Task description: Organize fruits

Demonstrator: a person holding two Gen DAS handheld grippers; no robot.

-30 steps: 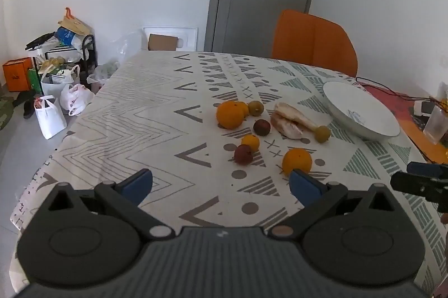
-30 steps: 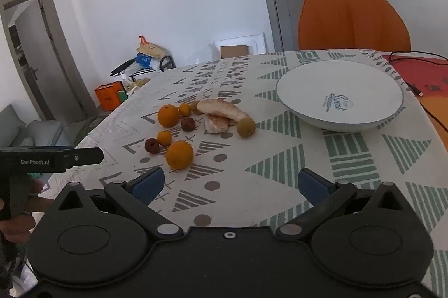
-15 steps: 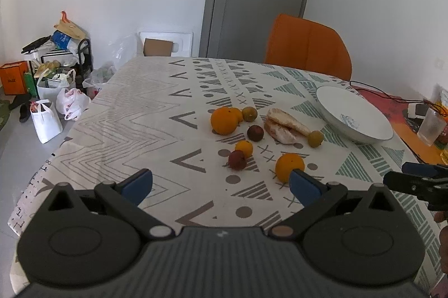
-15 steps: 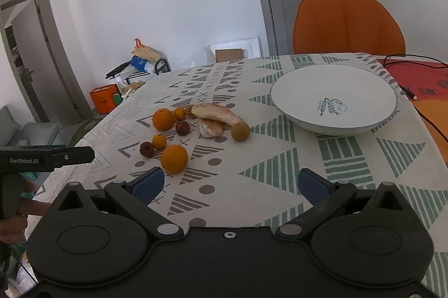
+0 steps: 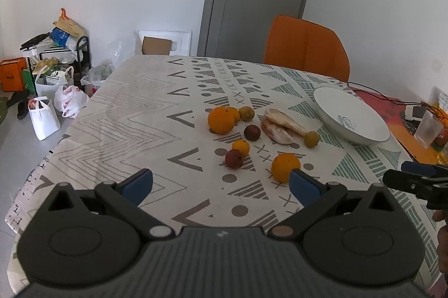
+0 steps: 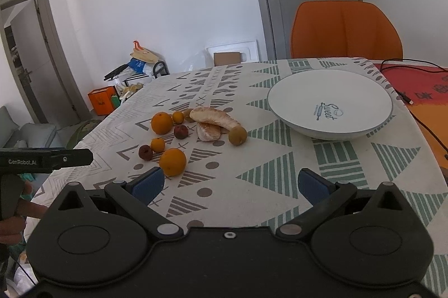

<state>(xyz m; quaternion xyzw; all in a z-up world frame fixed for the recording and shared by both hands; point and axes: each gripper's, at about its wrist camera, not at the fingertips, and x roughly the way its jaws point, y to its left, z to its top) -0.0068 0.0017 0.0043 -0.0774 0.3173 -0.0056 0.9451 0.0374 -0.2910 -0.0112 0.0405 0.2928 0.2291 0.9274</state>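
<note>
Several fruits lie loose on the patterned tablecloth: a near orange (image 5: 285, 163) (image 6: 172, 161), a far orange (image 5: 220, 120) (image 6: 161, 122), small dark red fruits (image 5: 233, 158) (image 6: 145, 152), small tangerines (image 5: 241, 147), green-brown kiwis (image 5: 312, 138) (image 6: 237, 135) and peeled pomelo pieces (image 5: 280, 125) (image 6: 214, 120). An empty white bowl (image 5: 364, 127) (image 6: 305, 113) stands to their right. My left gripper (image 5: 221, 183) is open and empty, above the table short of the fruits. My right gripper (image 6: 229, 184) is open and empty, the near orange by its left finger.
An orange chair (image 5: 305, 49) (image 6: 345, 29) stands at the table's far side. A cable (image 6: 414, 105) and a plastic cup (image 5: 427, 128) lie on the orange-red mat at the right. Bags and boxes (image 5: 44, 79) crowd the floor to the left.
Both grippers have pulled back and risen slightly; the fruits and bowl look a little farther and lower in view. Both grippers stay open. Nothing on the table has moved.
</note>
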